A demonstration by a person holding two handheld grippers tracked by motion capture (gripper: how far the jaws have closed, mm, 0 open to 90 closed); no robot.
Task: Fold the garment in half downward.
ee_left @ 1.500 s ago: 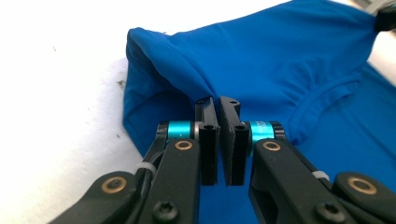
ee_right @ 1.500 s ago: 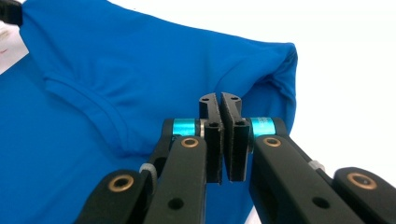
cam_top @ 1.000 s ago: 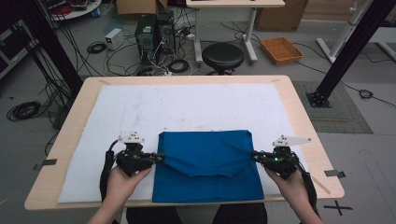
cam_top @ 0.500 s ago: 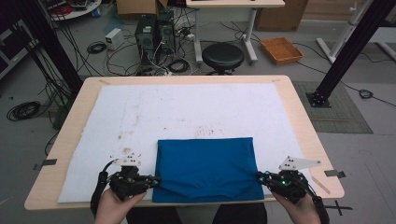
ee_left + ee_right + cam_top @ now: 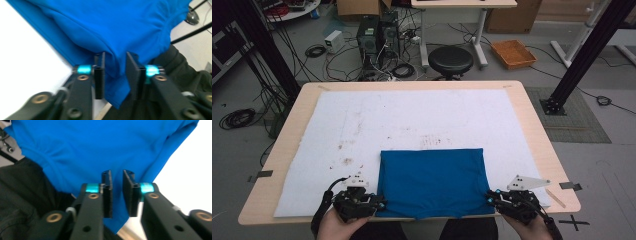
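Observation:
A folded blue cloth (image 5: 432, 180) lies flat on the white mat (image 5: 412, 120), its near edge over the table's front edge. My left gripper (image 5: 379, 204) is at the cloth's near left corner and my right gripper (image 5: 489, 197) at its near right corner. In the left gripper view the jaws (image 5: 115, 72) have just been opening and stand apart, with a hanging fold of blue cloth (image 5: 112, 30) loose between them. In the right gripper view the jaws (image 5: 117, 192) have also just been opening, leaving a narrower gap over the cloth's (image 5: 100, 150) edge.
The wooden table (image 5: 537, 130) carries the stained white mat. Beyond it are a black stool (image 5: 450, 59), an orange tray (image 5: 513, 53), a computer tower (image 5: 372, 35), cables, and a black frame post (image 5: 582, 55) at the right. The person's dark clothing (image 5: 25, 195) is below the cloth.
Both hands drew back to the table's near edge, pulling the cloth's folded edge down into a flat rectangle. Both grippers' jaws have come apart on the cloth corners.

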